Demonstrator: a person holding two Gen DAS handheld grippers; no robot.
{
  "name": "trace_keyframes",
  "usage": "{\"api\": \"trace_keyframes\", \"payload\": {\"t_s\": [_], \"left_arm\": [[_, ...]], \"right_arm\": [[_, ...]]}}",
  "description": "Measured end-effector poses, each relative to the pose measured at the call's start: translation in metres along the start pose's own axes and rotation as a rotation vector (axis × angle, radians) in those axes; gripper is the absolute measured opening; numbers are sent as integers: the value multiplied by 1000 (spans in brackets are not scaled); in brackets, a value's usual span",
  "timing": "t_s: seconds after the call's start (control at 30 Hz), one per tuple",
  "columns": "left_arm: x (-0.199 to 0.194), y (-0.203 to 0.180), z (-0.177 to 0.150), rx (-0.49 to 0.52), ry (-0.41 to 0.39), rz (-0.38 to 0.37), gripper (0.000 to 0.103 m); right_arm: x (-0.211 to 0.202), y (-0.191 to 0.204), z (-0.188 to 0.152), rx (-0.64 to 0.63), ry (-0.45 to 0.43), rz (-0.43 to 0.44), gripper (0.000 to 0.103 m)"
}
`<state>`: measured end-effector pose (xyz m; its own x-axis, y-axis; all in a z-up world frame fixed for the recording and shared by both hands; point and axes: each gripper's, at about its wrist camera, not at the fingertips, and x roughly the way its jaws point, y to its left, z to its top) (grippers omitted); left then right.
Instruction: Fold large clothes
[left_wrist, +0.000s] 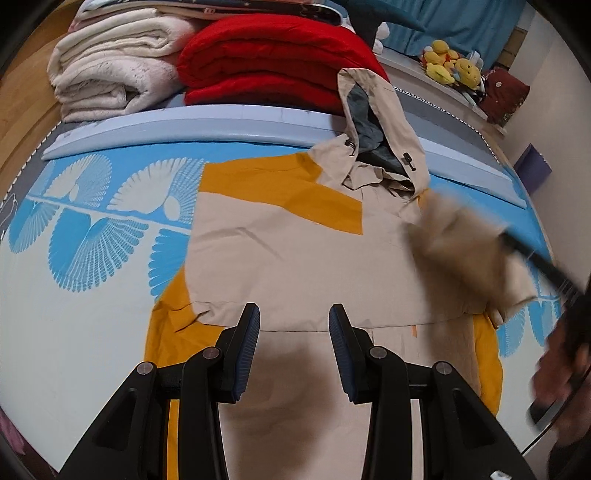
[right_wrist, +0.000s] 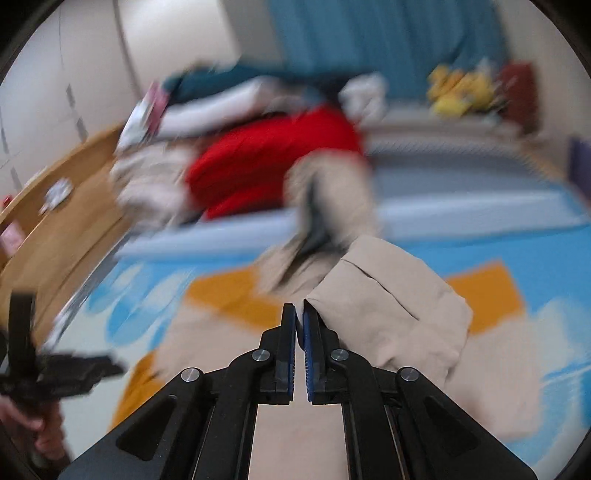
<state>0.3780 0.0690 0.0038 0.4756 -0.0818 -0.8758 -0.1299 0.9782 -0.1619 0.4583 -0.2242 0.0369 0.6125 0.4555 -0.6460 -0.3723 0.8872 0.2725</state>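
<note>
A beige and mustard hooded jacket (left_wrist: 295, 254) lies flat on the blue patterned bed sheet (left_wrist: 92, 229), hood (left_wrist: 373, 122) toward the folded blankets. My left gripper (left_wrist: 293, 317) is open and empty, hovering over the jacket's lower part. My right gripper (right_wrist: 299, 314) is shut on a beige sleeve (right_wrist: 391, 306) and holds it lifted over the jacket's body. In the left wrist view the right gripper (left_wrist: 517, 251) and the sleeve (left_wrist: 465, 251) appear blurred at the right. The left gripper (right_wrist: 55, 369) shows at the lower left of the right wrist view.
A folded red blanket (left_wrist: 269, 66) and a cream blanket (left_wrist: 110, 74) are stacked beyond a pale blue bolster (left_wrist: 184, 125). Yellow plush toys (left_wrist: 450, 66) sit at the far right. Wooden floor (left_wrist: 22, 122) lies to the left.
</note>
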Motion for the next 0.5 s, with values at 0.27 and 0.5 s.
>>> {"api": "trace_keyframes", "payload": {"t_s": [0.27, 0.5], "left_arm": [[-1, 13, 6, -36, 12, -34, 36], [26, -2, 0, -34, 74, -88, 29]], "right_arm": [[-27, 32, -29, 53, 22, -94, 20], [-50, -5, -63, 316, 6, -141, 39]]}}
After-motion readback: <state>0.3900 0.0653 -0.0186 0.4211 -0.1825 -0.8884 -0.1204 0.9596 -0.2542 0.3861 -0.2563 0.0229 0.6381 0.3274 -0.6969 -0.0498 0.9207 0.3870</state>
